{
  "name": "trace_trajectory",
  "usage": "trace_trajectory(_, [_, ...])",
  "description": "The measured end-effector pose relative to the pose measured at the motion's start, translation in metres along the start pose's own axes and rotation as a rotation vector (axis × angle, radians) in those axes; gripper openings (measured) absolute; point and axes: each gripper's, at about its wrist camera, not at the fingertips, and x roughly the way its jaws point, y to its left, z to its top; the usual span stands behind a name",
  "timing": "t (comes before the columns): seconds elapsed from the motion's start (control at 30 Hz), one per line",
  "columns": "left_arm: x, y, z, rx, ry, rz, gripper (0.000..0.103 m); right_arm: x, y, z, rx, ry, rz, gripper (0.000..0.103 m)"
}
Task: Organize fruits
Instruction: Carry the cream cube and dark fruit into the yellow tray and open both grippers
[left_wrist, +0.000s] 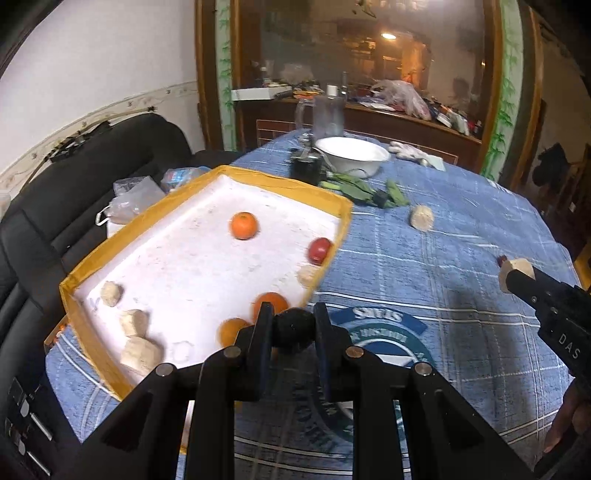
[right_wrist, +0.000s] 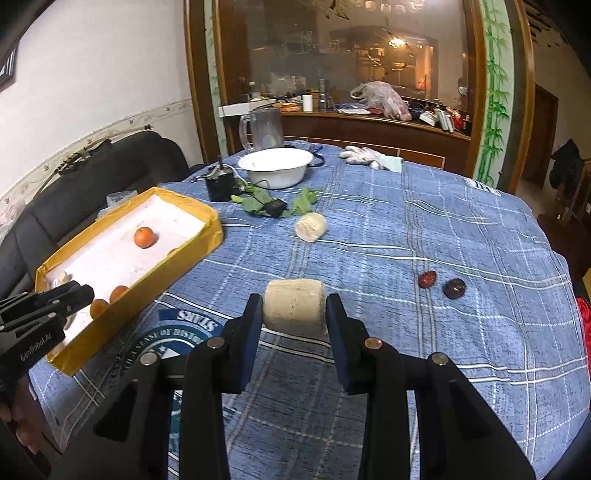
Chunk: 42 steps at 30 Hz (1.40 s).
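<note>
Right wrist view: the right gripper (right_wrist: 294, 310) clamps a pale sugarcane chunk (right_wrist: 294, 312) by its flat ends above the counter's (right_wrist: 443, 229) middle; it looks stiff, light, safe to squeeze. Left gripper (left_wrist: 290, 326) pinches a dark round fruit (left_wrist: 293, 328), kind unclear, at the yellow tray's (left_wrist: 343, 218) near edge.

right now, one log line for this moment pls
left claw: shut on dark fruit | right claw: shut on pale chunk | tray: oranges in
</note>
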Motion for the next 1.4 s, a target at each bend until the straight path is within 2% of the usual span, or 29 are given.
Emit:
trace_trajectory(0.27, [0.003, 0.057, 0.011, -0.058, -0.001, 0.104, 0.020, 0.016, 0.052, 0.023, -0.055, -0.009, 0.102, 0.037])
trace_trajectory(0.5, [0.025, 0.090, 0.024, -0.061, 0.026, 0.152, 0.020, 0.052, 0.108, 0.044, -0.090, 0.005, 0.201, 0.037])
trace_trajectory(0.73, [0.044, 0.099, 0.026, -0.076, 0.057, 0.154, 0.020, 0.097, 0.139, 0.060, -0.106, 0.047, 0.217, 0.037])
trace_trajectory(0.93, [0.052, 0.102, 0.027, -0.095, 0.071, 0.159, 0.020, 0.119, 0.153, 0.060, -0.134, 0.088, 0.216, 0.037])
trace_trajectory(1.4, [0.060, 0.110, 0.030, -0.118, 0.084, 0.181, 0.020, 0.138, 0.165, 0.059, -0.169, 0.109, 0.214, 0.037])
